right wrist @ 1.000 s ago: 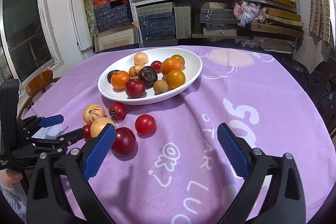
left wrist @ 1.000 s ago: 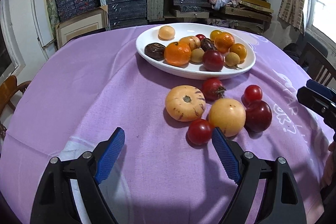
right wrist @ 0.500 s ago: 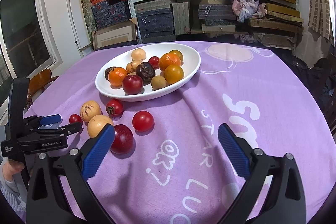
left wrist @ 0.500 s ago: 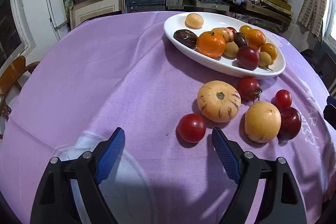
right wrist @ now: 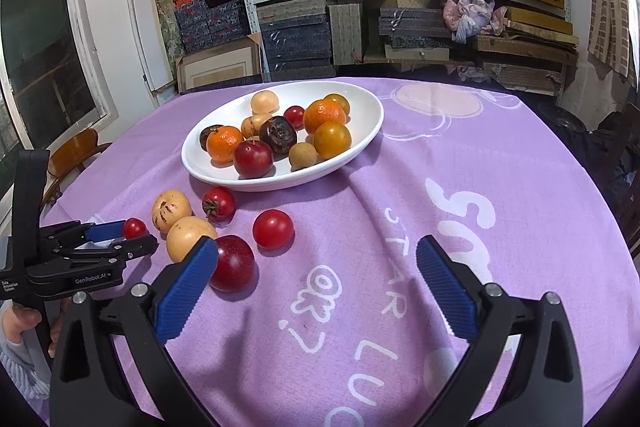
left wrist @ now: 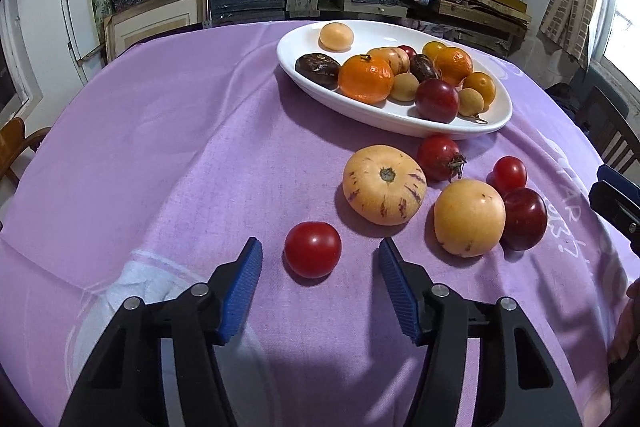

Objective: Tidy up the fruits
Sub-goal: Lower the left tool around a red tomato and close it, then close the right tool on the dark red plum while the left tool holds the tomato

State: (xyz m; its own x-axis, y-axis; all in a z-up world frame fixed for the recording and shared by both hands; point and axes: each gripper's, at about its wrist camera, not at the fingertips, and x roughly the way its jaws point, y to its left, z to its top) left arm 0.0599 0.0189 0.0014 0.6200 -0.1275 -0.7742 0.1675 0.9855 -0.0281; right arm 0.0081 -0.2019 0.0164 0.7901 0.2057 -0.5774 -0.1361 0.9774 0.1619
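Since the earlier frame, the left gripper (left wrist: 320, 259) has slid up to the small red tomato (left wrist: 313, 254) and its jaws have just been closing; the tomato sits between them, not yet touched. Many fruits already lie in the white bowl (left wrist: 384, 123). Five more wait just past the tomato on the purple cloth (left wrist: 180, 147).

From the right side, the right gripper (right wrist: 316, 283) hangs wide open, holding nothing. A dark red plum (right wrist: 234, 263) lies beside its left finger.

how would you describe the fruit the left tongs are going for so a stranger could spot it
On the purple tablecloth, find the loose fruit in front of the white oval dish. The small red tomato sits alone between the left tongs, which have just been closing, apart from the cluster.
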